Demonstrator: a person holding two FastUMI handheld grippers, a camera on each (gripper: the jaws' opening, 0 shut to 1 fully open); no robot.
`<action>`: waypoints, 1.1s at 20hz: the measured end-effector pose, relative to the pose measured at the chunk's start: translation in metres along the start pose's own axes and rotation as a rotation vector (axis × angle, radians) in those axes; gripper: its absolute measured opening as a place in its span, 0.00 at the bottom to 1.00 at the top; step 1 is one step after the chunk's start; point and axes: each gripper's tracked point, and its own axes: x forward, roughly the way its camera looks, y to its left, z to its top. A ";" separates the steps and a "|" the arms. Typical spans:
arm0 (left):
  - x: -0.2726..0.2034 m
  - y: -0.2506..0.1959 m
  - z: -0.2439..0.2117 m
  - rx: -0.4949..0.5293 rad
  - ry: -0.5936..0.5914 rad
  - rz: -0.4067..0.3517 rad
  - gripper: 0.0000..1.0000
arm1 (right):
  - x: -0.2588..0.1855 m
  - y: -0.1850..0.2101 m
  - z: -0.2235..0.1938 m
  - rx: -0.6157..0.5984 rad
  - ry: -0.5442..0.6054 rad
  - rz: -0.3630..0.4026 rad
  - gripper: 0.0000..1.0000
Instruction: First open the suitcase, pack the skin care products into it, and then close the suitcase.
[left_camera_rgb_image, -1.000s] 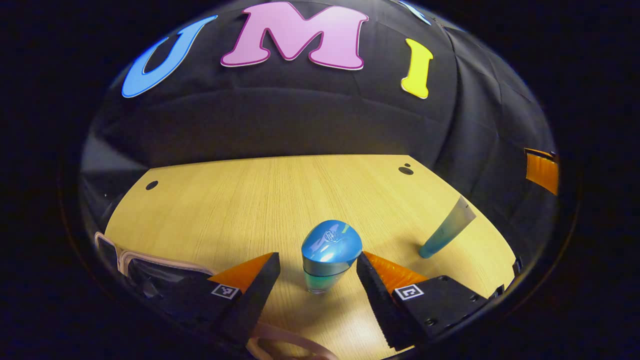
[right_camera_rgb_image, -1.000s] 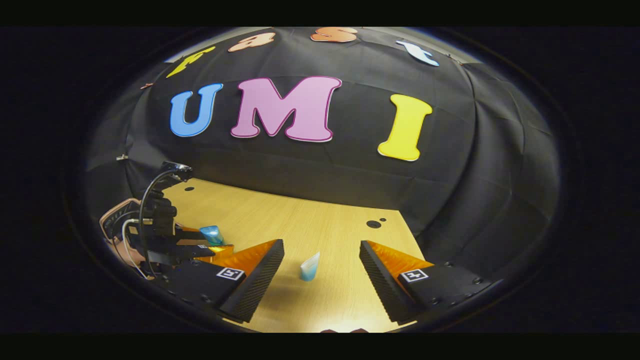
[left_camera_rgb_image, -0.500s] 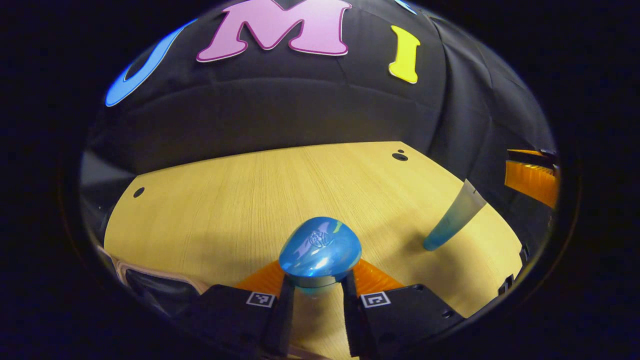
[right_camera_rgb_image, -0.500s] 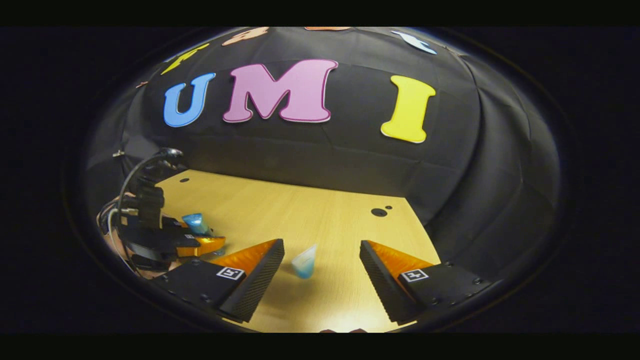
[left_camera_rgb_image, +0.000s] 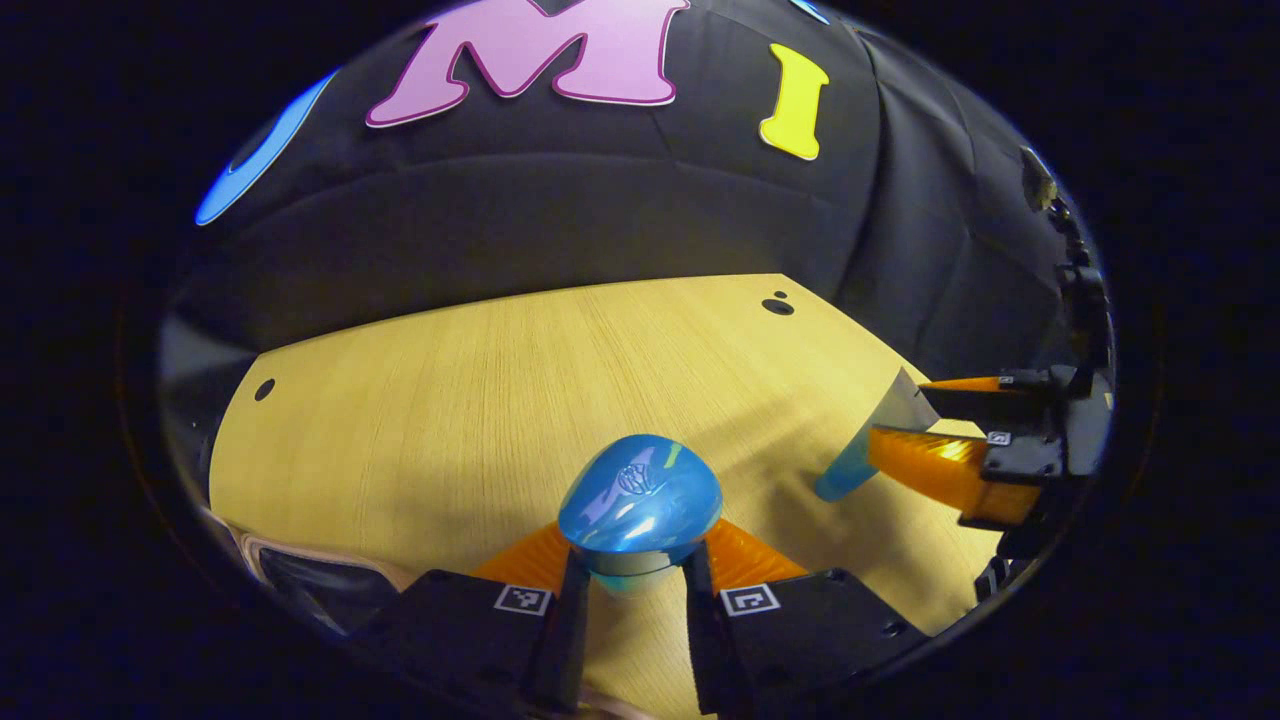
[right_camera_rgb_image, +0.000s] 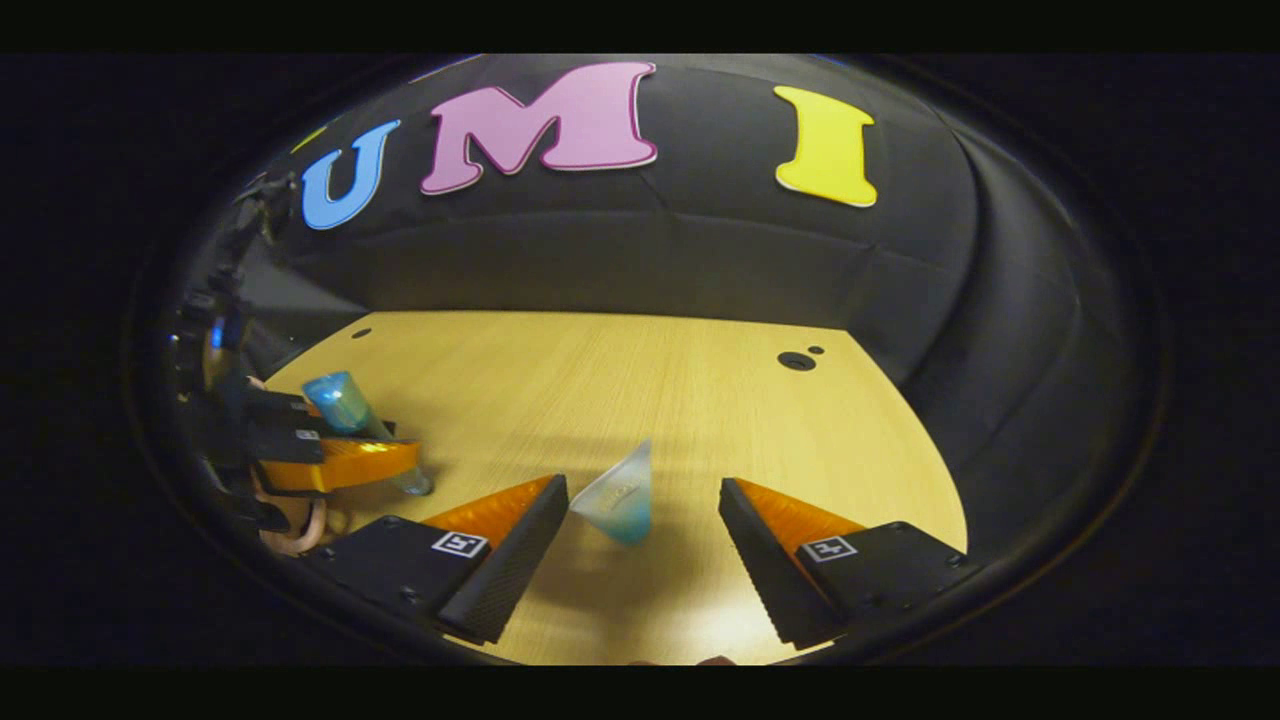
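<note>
Embossed, perhaps illegible emblem, bottle cap (left_camera_rgb_image: 640, 495)

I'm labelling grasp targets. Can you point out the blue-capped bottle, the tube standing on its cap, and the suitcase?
blue-capped bottle (left_camera_rgb_image: 640, 495): left gripper view, on its glossy cap.
tube (right_camera_rgb_image: 622, 495): right gripper view, mid-body.
suitcase (left_camera_rgb_image: 300, 575): left gripper view, on its pale rim.
</note>
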 end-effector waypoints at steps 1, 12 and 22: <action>-0.002 -0.001 0.003 0.002 0.002 0.000 0.47 | 0.009 0.001 -0.006 0.005 0.027 0.002 0.98; -0.037 0.008 0.004 -0.056 0.047 -0.011 0.47 | 0.034 -0.012 -0.024 0.087 0.076 -0.040 0.34; -0.181 0.122 -0.042 -0.081 0.288 0.057 0.47 | -0.066 0.013 0.015 0.092 -0.012 0.062 0.34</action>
